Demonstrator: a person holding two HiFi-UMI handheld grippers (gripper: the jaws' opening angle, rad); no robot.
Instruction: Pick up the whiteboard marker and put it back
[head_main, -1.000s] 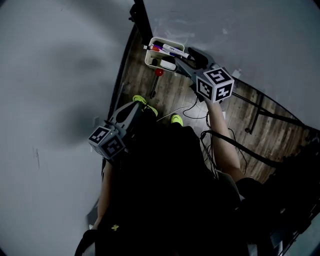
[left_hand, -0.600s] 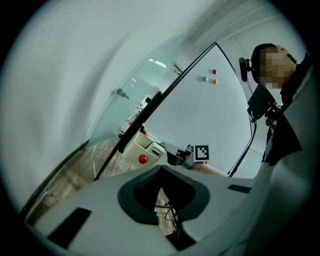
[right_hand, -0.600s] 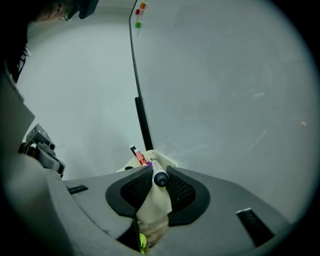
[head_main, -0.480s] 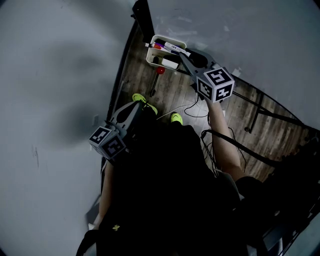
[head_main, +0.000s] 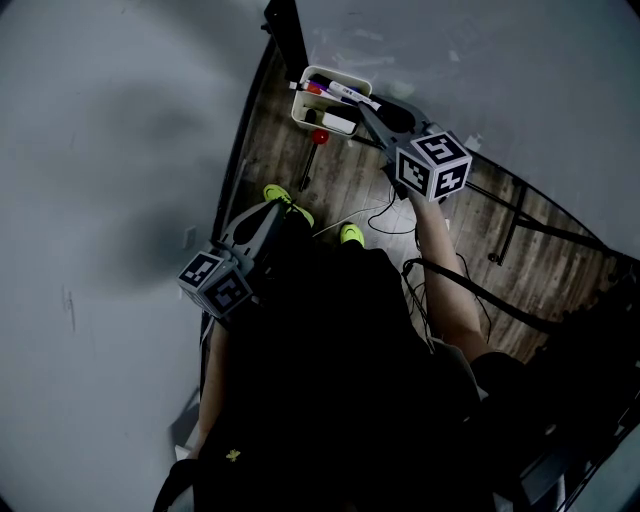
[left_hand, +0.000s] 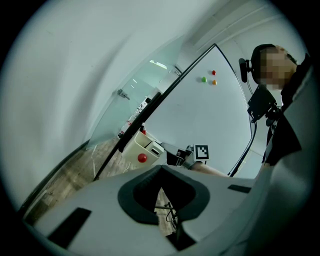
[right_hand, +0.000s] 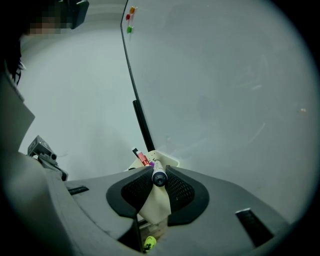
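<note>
White whiteboard marker (right_hand: 156, 168) is lying across the cream holder (head_main: 301, 106) while your right gripper (head_main: 366, 112), jaws wide a second ago, is closing them onto it; your left gripper (left_hand: 160, 175) is hanging closed, empty

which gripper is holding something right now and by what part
The right gripper is closing its jaws on the whiteboard marker, pinching its near end; the rest points toward the white holder. The left gripper, jaws together, holds nothing.

The right gripper (head_main: 365, 112) is held out on a stretched arm, its jaws closing on a marker (right_hand: 159, 177). The left gripper (left_hand: 160, 171) is held low, jaws together.
</note>
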